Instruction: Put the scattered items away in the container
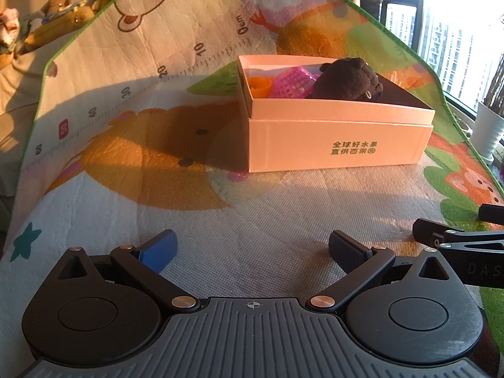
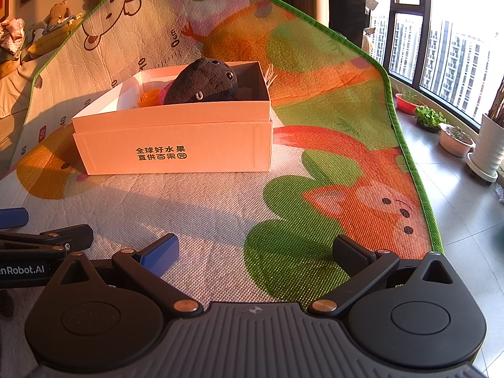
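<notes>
Your left gripper [image 1: 252,250] and right gripper [image 2: 256,253] both hover low over the play mat [image 1: 220,208], fingers spread wide with nothing between them. Ahead on the mat sits the cardboard box [image 2: 176,145]. Inside it lie the dark plush toy [image 2: 204,82], a pink mesh basket [image 1: 291,85] and an orange piece [image 1: 260,85], the plush rising above the rim.

One box [image 1: 334,138]; three toys [image 1: 346,78]
</notes>
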`<state>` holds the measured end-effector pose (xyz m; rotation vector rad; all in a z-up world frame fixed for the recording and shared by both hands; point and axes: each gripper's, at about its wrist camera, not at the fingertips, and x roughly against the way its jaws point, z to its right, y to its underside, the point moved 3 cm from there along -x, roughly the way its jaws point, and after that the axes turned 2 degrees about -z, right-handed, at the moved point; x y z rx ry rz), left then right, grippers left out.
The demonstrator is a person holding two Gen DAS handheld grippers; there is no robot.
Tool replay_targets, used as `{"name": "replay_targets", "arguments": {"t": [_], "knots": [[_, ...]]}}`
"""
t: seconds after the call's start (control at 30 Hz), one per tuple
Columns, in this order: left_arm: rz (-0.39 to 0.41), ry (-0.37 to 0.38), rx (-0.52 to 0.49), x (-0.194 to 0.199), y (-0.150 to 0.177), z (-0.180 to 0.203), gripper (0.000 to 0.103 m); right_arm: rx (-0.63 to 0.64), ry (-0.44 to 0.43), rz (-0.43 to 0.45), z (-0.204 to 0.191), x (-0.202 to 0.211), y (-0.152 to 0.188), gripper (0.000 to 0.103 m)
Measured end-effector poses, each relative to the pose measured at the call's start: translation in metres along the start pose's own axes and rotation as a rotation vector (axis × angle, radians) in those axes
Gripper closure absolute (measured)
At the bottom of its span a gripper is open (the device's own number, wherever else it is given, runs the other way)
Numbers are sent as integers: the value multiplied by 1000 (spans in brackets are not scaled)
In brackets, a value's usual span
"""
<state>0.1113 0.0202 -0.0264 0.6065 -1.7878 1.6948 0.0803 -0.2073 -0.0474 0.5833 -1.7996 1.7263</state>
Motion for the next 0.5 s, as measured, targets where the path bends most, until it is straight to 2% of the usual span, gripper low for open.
{"name": "replay_targets", "arguments": {"t": [0.5], "knots": [[-14, 28, -21, -1, -1, -2, 0, 0, 0, 0, 0, 0, 0, 0]]}}
